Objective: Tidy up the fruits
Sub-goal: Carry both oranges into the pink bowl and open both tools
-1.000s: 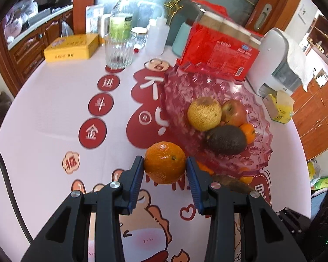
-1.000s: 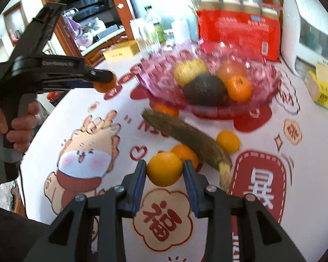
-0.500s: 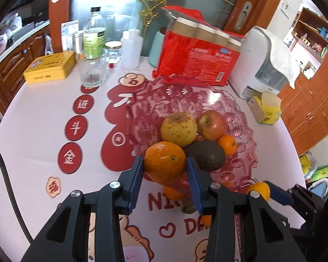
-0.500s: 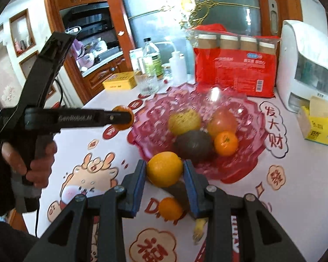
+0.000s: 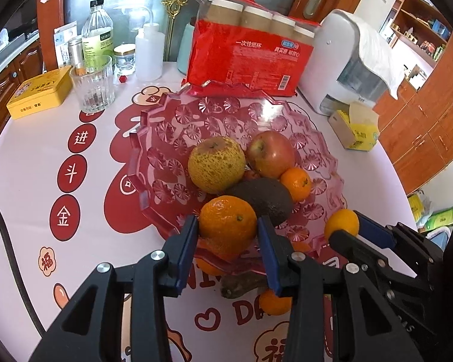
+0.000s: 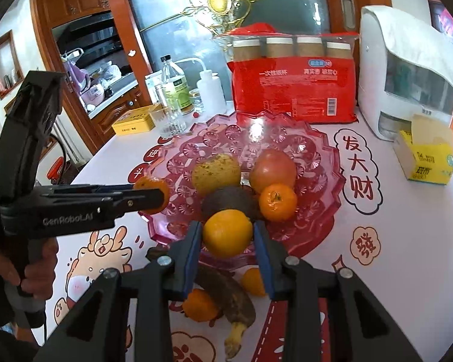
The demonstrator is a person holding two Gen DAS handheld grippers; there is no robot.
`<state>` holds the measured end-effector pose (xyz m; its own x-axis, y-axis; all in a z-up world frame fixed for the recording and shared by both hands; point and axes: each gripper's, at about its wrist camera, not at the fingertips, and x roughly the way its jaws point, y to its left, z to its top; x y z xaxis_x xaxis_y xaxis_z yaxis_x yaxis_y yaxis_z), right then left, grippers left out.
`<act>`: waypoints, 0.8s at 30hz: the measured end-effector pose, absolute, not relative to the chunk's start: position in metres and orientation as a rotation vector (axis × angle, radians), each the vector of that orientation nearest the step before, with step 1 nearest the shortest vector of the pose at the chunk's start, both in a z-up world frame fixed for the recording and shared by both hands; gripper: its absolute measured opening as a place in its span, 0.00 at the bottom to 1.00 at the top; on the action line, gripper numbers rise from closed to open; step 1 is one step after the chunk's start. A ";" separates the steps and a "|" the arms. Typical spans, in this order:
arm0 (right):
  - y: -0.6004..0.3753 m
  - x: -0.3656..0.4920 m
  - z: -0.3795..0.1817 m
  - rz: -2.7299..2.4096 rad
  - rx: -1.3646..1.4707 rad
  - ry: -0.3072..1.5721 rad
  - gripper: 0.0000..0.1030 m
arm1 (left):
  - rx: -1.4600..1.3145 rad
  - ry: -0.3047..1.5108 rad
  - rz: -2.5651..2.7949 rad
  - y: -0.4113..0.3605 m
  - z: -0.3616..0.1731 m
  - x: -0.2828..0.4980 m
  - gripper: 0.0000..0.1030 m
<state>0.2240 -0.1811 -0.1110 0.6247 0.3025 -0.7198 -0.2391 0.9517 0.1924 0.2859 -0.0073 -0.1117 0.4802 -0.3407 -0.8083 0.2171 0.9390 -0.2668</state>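
Across the printed counter (image 5: 30, 166), the pink bowl (image 5: 154, 138) lies just ahead of both: left tongs (image 5: 228, 235) grip an orange (image 5: 228, 221) over its near rim, right tongs (image 6: 228, 241) clasp a yellower orange (image 6: 228, 232) likewise.

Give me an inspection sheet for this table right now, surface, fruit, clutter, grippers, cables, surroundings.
Surface: table under a white cloth with red prints.
Job's things: pink bowl holds pear, apple, avocado, tangerine; banana and loose oranges lie before it.
Clutter: glass, yellow tin, bottles, red cup pack, white appliance.
Grippers: left gripper and right gripper each clamp an orange.
Cables: black cable.
Surroundings: wooden cabinets.
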 end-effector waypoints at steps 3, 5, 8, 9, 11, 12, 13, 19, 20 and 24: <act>-0.184 0.224 -0.117 0.280 0.109 0.860 0.37 | -0.134 0.995 -0.326 -0.006 -0.107 0.283 0.57; -0.187 0.223 -0.118 0.289 0.137 0.868 0.38 | -0.141 0.986 -0.321 -0.003 -0.103 0.280 0.59; -0.189 0.219 -0.117 0.297 0.155 0.867 0.39 | -0.155 0.985 -0.315 0.000 -0.100 0.277 0.63; -0.190 0.217 -0.116 0.295 0.157 0.865 0.40 | -0.156 0.986 -0.314 0.001 -0.099 0.275 0.63; -0.193 0.214 -0.116 0.293 0.167 0.865 0.40 | -0.158 0.992 -0.315 0.003 -0.099 0.271 0.64; -0.194 0.212 -0.116 0.293 0.170 0.868 0.40 | -0.159 0.995 -0.315 0.003 -0.099 0.269 0.64; -0.195 0.211 -0.116 0.292 0.171 0.870 0.40 | -0.161 1.000 -0.317 0.003 -0.099 0.265 0.64; -0.206 0.198 -0.119 0.279 0.184 0.886 0.40 | -0.155 1.048 -0.339 0.002 -0.103 0.248 0.64; -0.209 0.194 -0.120 0.277 0.186 0.890 0.40 | -0.154 1.053 -0.342 0.002 -0.104 0.245 0.64; -0.214 0.184 -0.123 0.282 0.186 0.903 0.40 | -0.148 1.087 -0.364 -0.004 -0.110 0.234 0.64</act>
